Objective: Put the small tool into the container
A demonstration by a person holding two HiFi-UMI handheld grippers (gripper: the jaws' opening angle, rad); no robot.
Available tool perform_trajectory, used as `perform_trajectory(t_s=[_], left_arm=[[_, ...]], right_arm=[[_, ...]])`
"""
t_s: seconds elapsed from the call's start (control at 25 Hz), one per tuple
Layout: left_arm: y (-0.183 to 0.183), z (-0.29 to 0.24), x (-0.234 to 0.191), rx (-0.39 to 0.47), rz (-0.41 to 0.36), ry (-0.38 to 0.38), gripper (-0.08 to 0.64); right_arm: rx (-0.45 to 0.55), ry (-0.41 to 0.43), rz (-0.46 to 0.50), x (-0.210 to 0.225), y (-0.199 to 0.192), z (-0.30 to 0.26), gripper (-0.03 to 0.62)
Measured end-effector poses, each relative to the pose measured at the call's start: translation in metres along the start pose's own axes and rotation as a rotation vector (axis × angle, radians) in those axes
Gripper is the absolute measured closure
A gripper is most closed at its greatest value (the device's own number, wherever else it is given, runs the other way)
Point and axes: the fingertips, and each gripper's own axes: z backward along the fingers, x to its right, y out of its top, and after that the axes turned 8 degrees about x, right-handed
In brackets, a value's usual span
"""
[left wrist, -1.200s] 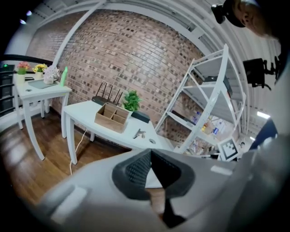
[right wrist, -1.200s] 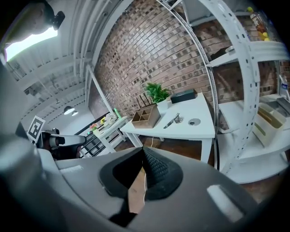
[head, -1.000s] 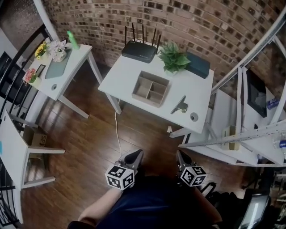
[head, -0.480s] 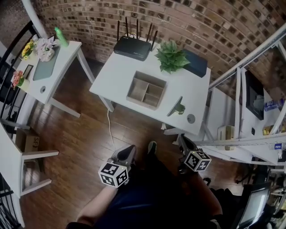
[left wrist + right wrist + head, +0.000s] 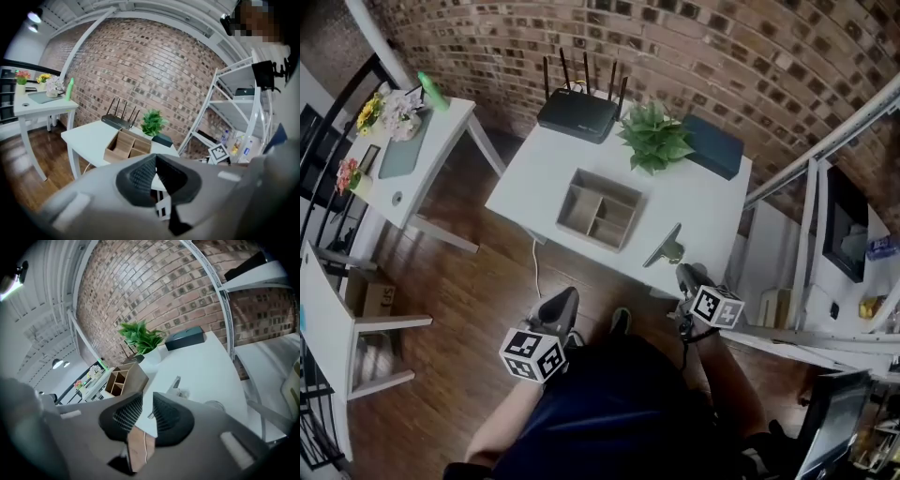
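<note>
The small tool (image 5: 666, 247), a grey metal clip-like piece, lies on the white table (image 5: 544, 178) near its front right. Left of it stands the wooden container (image 5: 600, 208) with several compartments. My right gripper (image 5: 686, 278) hovers at the table's front right corner, just short of the tool (image 5: 174, 383). Its jaws have just been opening and stand a little apart with nothing between them (image 5: 147, 394). My left gripper (image 5: 558, 309) is over the floor in front of the table, its jaws shut and empty (image 5: 155, 157), pointing toward the container (image 5: 126, 144).
At the back of the table are a black router (image 5: 578, 111), a potted plant (image 5: 654, 136) and a dark box (image 5: 715, 145). A side table (image 5: 412, 150) with flowers stands left, metal shelving (image 5: 825, 216) right. A cable (image 5: 536, 272) hangs at the table's front.
The person has stepped toward the table and both grippers came forward with them. The right gripper went from over the floor to the table's front right corner.
</note>
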Motion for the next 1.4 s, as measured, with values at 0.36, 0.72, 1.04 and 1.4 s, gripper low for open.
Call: perform_trajectory(t_s=[0.36, 0.72, 1.04, 1.4], left_arm=[[0.002, -0.029, -0.004, 0.016, 0.009, 0.060, 0.500], [0.015, -0.028, -0.035, -0.014, 0.027, 0.048, 0.489], [0.017, -0.009, -0.069, -0.024, 0.080, 0.089, 0.526], [0.023, -0.002, -0.085, -0.010, 0.099, 0.089, 0.535]], right_arm=[[-0.141, 0.013, -0.180, 0.055, -0.020, -0.054, 0.425], [-0.278, -0.016, -0.275, 0.077, -0.037, -0.094, 0.439], [-0.269, 0.036, -0.375, 0.056, -0.030, -0.104, 0.574], [-0.178, 0.117, -0.088, -0.008, 0.029, -0.094, 0.581]])
